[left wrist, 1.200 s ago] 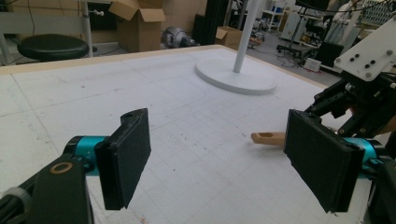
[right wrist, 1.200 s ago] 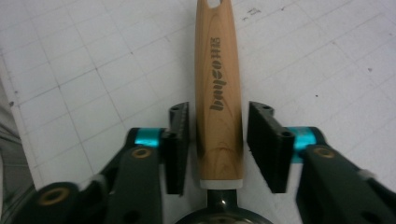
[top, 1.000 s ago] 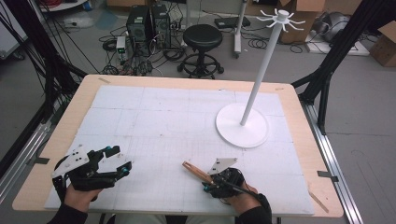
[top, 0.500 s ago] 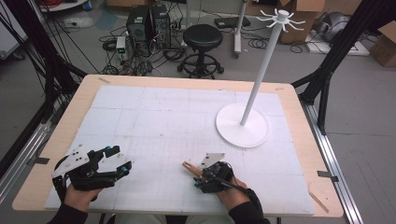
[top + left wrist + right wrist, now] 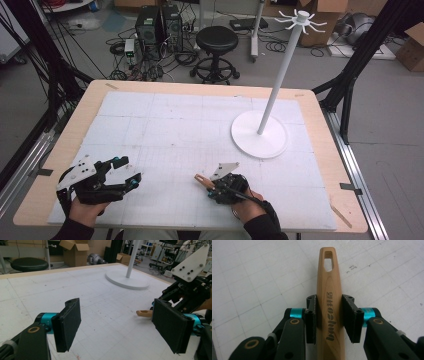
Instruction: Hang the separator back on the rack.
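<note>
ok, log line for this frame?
left gripper: open, idle | right gripper: shut on wooden handle | handle flat on table | stand: untouched

- Left gripper point(image 5: 127, 172), held in the left hand point(image 5: 87, 210), has its jaws spread wide with nothing between them.
- Right gripper point(image 5: 329, 320) is clamped on a wooden handle point(image 5: 329, 290).

Workshop floor beyond the table

A black round stool point(image 5: 216, 41) stands far centre, computer towers point(image 5: 156, 22) to its left (cables tangled around them), cardboard boxes point(image 5: 411, 46) far right.
</note>
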`<action>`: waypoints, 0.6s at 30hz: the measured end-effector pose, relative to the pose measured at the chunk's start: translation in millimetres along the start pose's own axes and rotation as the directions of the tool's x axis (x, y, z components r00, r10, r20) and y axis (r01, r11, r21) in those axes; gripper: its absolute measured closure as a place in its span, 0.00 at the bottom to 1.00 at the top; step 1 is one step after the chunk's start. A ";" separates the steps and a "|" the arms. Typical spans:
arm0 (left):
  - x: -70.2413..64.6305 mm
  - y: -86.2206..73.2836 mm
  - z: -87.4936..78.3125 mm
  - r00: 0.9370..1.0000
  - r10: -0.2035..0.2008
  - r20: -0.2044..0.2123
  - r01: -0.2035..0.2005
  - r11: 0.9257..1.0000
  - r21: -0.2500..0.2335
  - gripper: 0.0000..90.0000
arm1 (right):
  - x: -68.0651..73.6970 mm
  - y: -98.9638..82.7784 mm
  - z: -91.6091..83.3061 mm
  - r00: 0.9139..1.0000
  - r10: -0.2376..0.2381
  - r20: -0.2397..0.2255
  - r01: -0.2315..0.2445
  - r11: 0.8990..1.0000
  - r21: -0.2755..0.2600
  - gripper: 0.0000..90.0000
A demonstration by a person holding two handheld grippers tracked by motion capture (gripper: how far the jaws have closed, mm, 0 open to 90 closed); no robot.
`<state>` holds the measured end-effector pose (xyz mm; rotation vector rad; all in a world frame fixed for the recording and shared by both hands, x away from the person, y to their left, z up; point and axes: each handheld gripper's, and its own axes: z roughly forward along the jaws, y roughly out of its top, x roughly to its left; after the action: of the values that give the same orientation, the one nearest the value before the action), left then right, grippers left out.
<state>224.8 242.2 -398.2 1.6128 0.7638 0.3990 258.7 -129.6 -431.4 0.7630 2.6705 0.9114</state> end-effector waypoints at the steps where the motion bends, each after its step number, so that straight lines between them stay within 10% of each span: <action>1: 0.1 0.1 -0.1 1.000 0.001 0.001 -0.001 1.000 0.001 0.27 | 0.0 0.0 0.0 1.000 0.000 0.000 0.000 1.000 0.000 0.74; 10: -1.4 1.1 0.2 1.000 0.000 0.011 0.000 1.000 -0.004 0.27 | -3.9 -0.7 -8.7 0.999 0.022 -0.036 -0.024 0.999 -0.049 0.74; 18: -8.8 8.2 0.4 0.998 0.011 0.057 -0.009 1.000 -0.023 0.27 | -14.5 -0.2 -40.4 0.990 0.082 -0.113 -0.104 0.971 -0.214 0.74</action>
<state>220.8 235.7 -388.9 1.6003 0.7056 0.3660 256.3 -158.0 -399.2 0.8150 2.5783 1.2787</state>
